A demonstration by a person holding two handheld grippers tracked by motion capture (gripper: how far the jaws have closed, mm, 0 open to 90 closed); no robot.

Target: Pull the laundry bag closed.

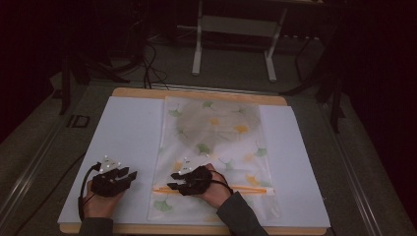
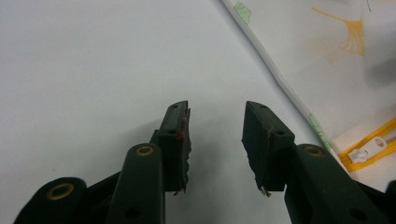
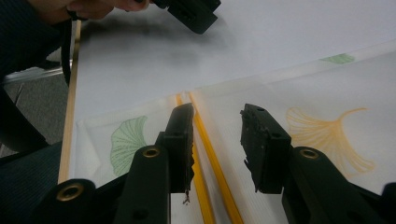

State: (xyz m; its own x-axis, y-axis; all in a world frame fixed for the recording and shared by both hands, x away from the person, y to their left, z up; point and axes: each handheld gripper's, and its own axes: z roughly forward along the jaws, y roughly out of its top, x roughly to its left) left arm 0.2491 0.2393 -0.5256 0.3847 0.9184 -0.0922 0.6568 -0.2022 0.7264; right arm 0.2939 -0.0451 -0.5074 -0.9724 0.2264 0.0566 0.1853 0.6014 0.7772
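The see-through bag (image 1: 215, 162) with the leaf and flower pictures lies flat in the middle of the white mat (image 1: 128, 142). Its yellow zip strip (image 1: 246, 189) runs across the bag near the bottom, at about 6 o'clock on the bag. In the left gripper view the white zip slider (image 2: 369, 148) sits on the strip close to the bag's left edge.

The right claw (image 1: 173, 181) is right over the zip strip, at about 7 o'clock on the bag. Its jaws are apart and nothing is between them. In the right gripper view the yellow strip (image 3: 212, 163) runs between the jaws, under them.

The left claw (image 1: 132, 173) rests on the bare mat at 9 o'clock from the bag, just beside its edge. Its jaws are wide apart too and hold nothing.

What could go wrong? The bag is thin and slippery. If the right claw pulls on the zip while nothing holds the bag down, I think the whole bag may slide or bunch up. The strip is flat and thin, so the jaws may shut on air, or pinch the bag's skin and wrinkle it. The left claw is off the bag, so it cannot help yet.
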